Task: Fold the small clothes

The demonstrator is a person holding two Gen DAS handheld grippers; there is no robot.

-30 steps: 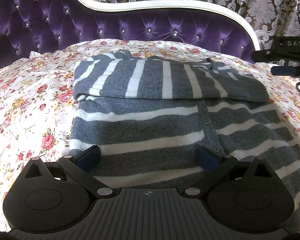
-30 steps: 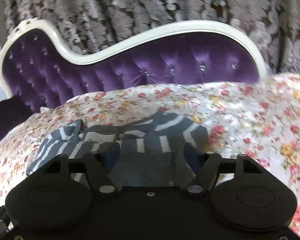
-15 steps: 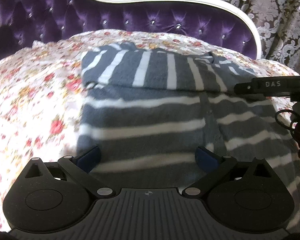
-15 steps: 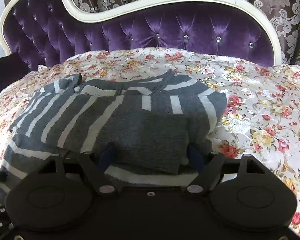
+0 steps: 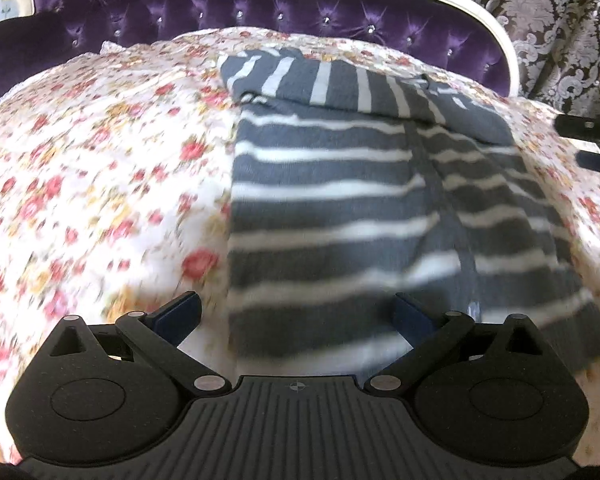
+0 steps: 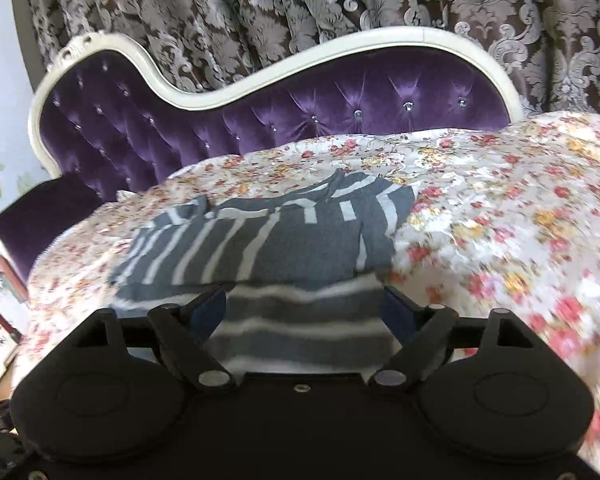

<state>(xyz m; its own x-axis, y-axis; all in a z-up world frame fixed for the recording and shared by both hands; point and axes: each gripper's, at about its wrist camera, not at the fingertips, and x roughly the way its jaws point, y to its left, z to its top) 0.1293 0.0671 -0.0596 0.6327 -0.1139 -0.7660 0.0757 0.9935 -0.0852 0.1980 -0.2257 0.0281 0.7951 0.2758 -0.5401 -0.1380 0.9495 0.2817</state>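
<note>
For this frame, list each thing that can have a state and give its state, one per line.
Striped cardigan: lying flat on the bedspread, sleeves folded across the top, placket closed, not held.
Left claw: open, over the cardigan's near left hem corner, nothing gripped.
Right claw: jaws opening, above the cardigan's right side, nothing gripped.
Floral bedspread: spread over the bed.
</note>
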